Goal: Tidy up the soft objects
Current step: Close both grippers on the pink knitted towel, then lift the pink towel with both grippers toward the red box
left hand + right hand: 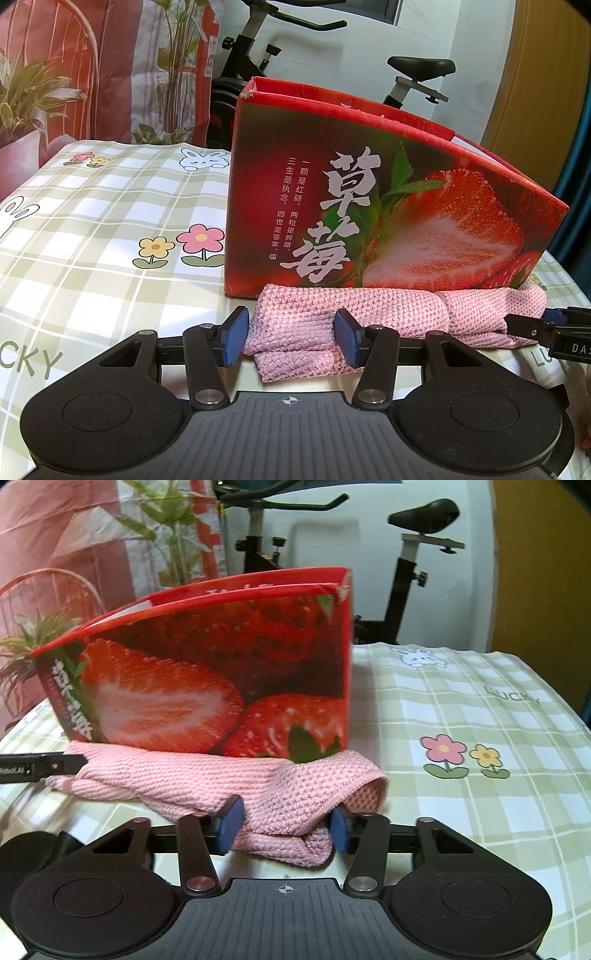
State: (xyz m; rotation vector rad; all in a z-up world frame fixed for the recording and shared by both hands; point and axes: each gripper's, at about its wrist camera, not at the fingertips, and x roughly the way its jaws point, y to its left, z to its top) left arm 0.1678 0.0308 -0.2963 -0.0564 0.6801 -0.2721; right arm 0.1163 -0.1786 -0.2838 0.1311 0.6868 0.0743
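Pink knitted cloth (347, 314), folded long, against strawberry box (369, 206); left gripper (291, 341) and right gripper (284, 825) fingers clamp its ends.

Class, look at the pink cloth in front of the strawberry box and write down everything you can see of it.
The pink cloth is a knitted-looking textile with a coarse woven texture, folded into a long bundle of several layers. It lies on the checked tablecloth, along the foot of the red strawberry box. The left gripper has its blue pads on either side of one end, and the right gripper likewise at the other end, where a fold opens into a loop.
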